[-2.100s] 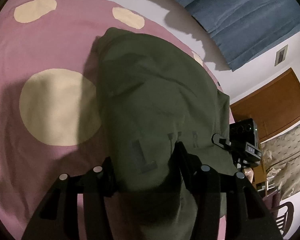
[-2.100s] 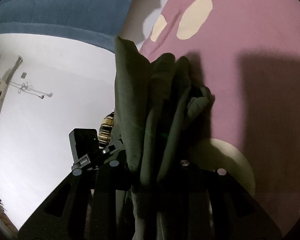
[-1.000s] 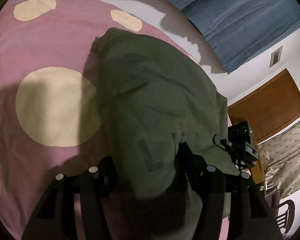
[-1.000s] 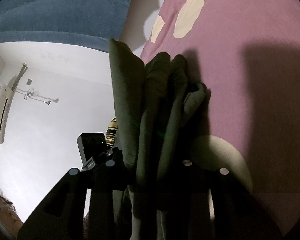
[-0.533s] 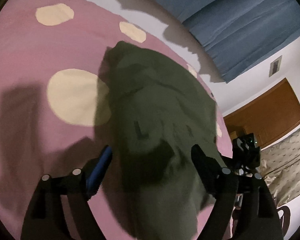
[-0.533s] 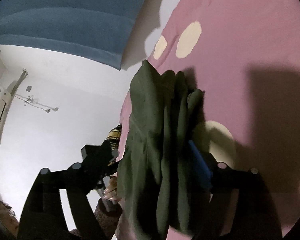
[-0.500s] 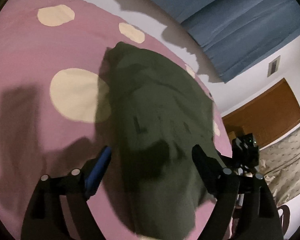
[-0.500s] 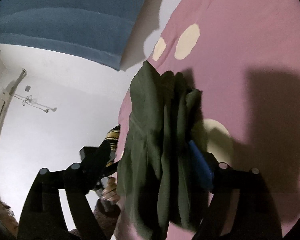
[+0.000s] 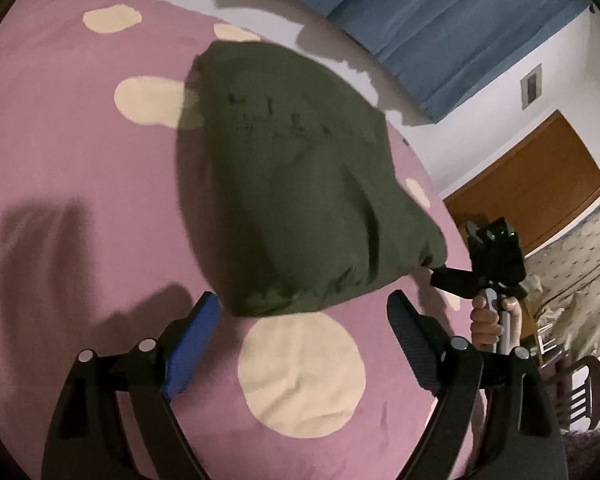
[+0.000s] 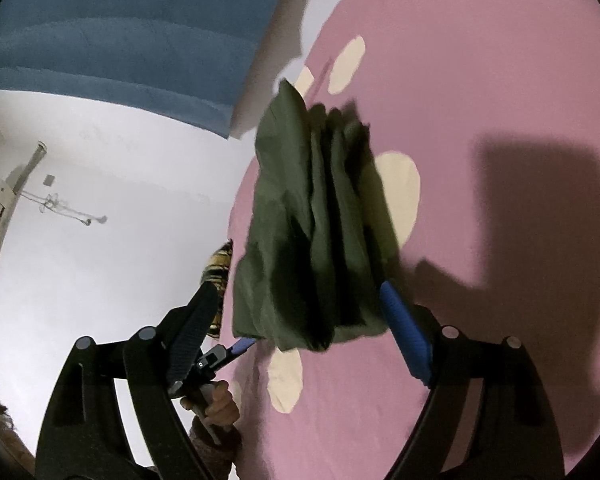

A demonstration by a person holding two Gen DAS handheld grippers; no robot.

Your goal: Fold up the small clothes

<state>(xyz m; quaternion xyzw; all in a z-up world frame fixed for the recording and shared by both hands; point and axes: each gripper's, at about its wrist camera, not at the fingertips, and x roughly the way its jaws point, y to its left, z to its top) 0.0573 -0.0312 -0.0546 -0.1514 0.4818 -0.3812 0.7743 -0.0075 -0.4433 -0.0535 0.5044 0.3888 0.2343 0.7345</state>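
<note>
While both grippers have their fingers spread wide and hold nothing, the green cloth lies folded in a lump on the pink bed cover with its cream spots. Seen from the left wrist, the left gripper sits at the bottom of the frame, and the cloth fills the middle just above it, with its near edge right by the blue pad of one finger and apart from the black finger on the right. It is hard to tell if the cloth edge touches the blue pad. Dark marks on the top of the cloth are too blurry to read. At the right edge of this view, the right gripper pokes in, and a hand grips its handle; its tip is just beside the cloth's right corner. Seen from the right wrist, the right gripper is at the bottom, and the cloth sits in the middle above the gap between its fingers, showing a stack of folds on its side. The lower edge of the cloth looks smeared. In the lower left, part of the left gripper shows with a hand under it, mostly hidden behind the black finger. A blue curtain fills the upper left.
</note>
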